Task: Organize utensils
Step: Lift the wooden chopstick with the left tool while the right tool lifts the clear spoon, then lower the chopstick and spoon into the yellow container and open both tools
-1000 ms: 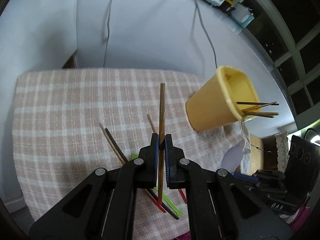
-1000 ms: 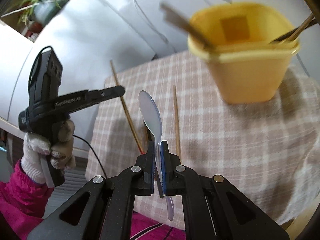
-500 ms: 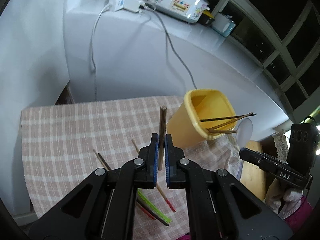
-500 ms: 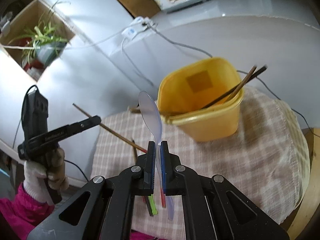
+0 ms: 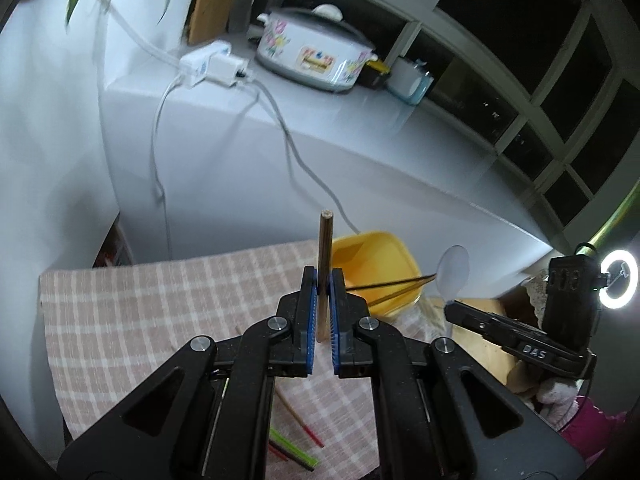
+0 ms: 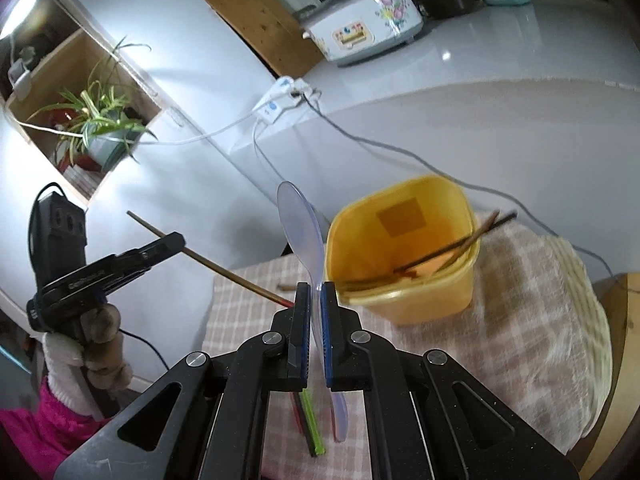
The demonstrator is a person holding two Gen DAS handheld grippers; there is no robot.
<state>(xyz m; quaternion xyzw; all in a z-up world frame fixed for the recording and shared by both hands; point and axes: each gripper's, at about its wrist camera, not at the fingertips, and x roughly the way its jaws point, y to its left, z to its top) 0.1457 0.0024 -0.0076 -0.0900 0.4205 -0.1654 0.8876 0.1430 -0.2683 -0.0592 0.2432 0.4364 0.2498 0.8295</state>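
Done: several chopsticks in yellow cup (image 6: pixel 404 256) | left gripper (image 5: pixel 323 280) clamps chopstick (image 5: pixel 325 240), right gripper (image 6: pixel 316 292) clamps clear spoon (image 6: pixel 300 228), cup at 1 o'clock | left: loose sticks (image 6: pixel 310 424) on cloth (image 6: pixel 520 320), 6 o'clock

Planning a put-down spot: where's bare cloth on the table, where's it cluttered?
Bare: checked cloth left of the yellow bin, and the stretch right of the bin. Cluttered: near edge, where loose chopsticks lie.

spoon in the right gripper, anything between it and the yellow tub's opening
Nothing visible blocks it. The clear spoon is beside the yellow tub, whose mouth is open; chopsticks inside lean toward the right rim.
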